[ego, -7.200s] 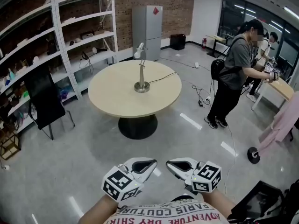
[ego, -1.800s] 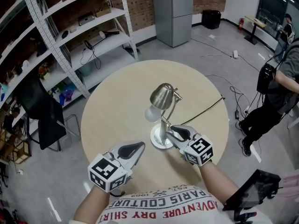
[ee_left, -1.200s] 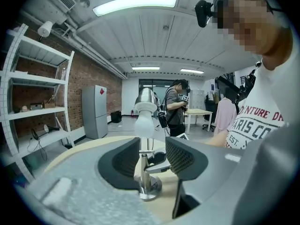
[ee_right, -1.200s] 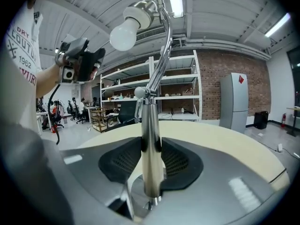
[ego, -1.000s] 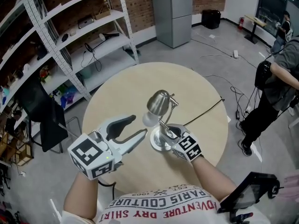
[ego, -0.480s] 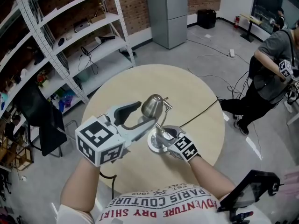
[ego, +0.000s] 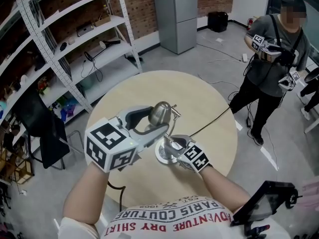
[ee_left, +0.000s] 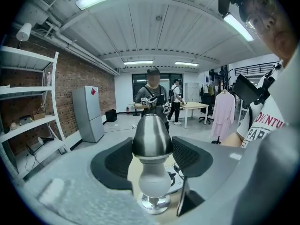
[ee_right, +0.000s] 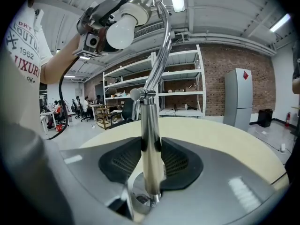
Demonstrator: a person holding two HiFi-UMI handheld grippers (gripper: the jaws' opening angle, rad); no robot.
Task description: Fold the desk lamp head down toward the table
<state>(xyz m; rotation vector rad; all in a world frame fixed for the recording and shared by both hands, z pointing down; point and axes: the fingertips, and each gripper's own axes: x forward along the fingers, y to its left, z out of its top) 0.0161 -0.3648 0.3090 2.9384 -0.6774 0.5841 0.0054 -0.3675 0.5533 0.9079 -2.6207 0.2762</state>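
On table (ego: 209, 98), right hand-held gripper (ee_right: 150, 159) clamping upright lamp post (ee_right: 150, 121), left hand-held gripper (ee_left: 152, 157) just opened around downturned head (ee_left: 151, 136).

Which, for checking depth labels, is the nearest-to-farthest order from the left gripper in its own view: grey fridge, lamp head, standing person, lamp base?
1. Lamp head, between the jaws.
2. Lamp base, below it.
3. Standing person, centre, and grey fridge, left: both across the room, too close to call.

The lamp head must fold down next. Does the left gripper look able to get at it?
Probably yes: the left gripper has just been opening its jaws, which stand wide either side of the lamp head, with nothing blocking them.
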